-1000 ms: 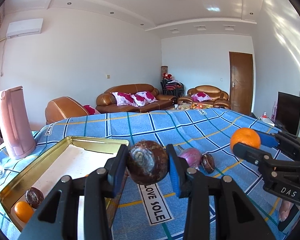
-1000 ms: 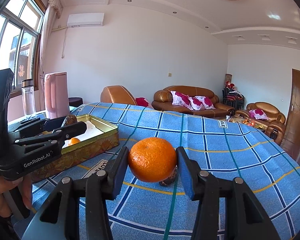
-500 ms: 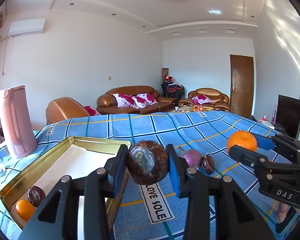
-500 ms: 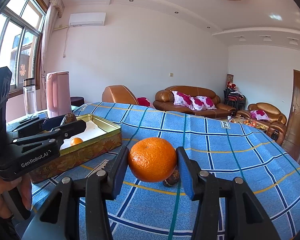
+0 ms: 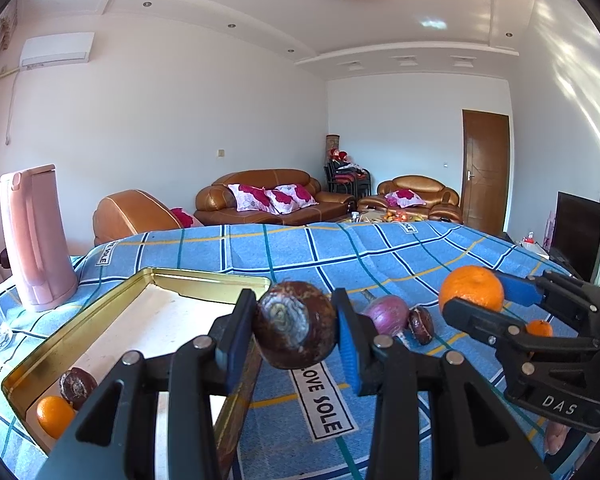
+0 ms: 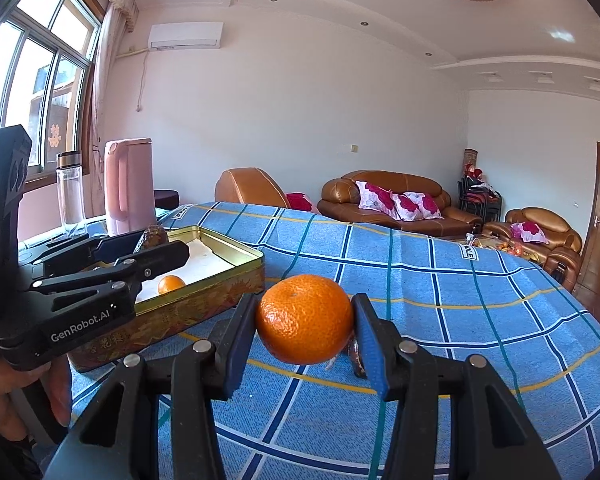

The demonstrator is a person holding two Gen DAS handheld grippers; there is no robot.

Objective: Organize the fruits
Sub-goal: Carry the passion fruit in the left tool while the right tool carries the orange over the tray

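A dark brown fruit [image 5: 295, 323] sits clamped between the blue pads of the left gripper [image 5: 296, 332], held in the air just past the near right corner of the gold tin tray [image 5: 80, 332]; an orange [image 6: 305, 324] is pinched the same way in the right gripper [image 6: 306, 326], above the blue checked cloth [image 6: 440, 280] and well right of the tray. Inside the tray's near end lie a small orange [image 5: 55, 416] and another brown fruit [image 5: 77, 387], touching; out on the cloth a purple onion-like bulb [image 5: 386, 314] and a brown fruit [image 5: 421, 323] wait side by side, with a small orange [image 5: 539, 328] showing behind the right gripper's arm; a pink kettle [image 5: 36, 236] stands beyond the tray.

The step in hand looks like carrying both fruits to the tray; done well, each hand swings over the rim, lowers close to the white floor before the pads part, and sets its piece by its like, since round fruit dropped from height would roll; the left should go first to leave the right room.

Against the earlier frames little differs; both grips hold unchanged, the left hand keeps its place, and the right gripper with its orange has edged slightly leftward, toward the tray.
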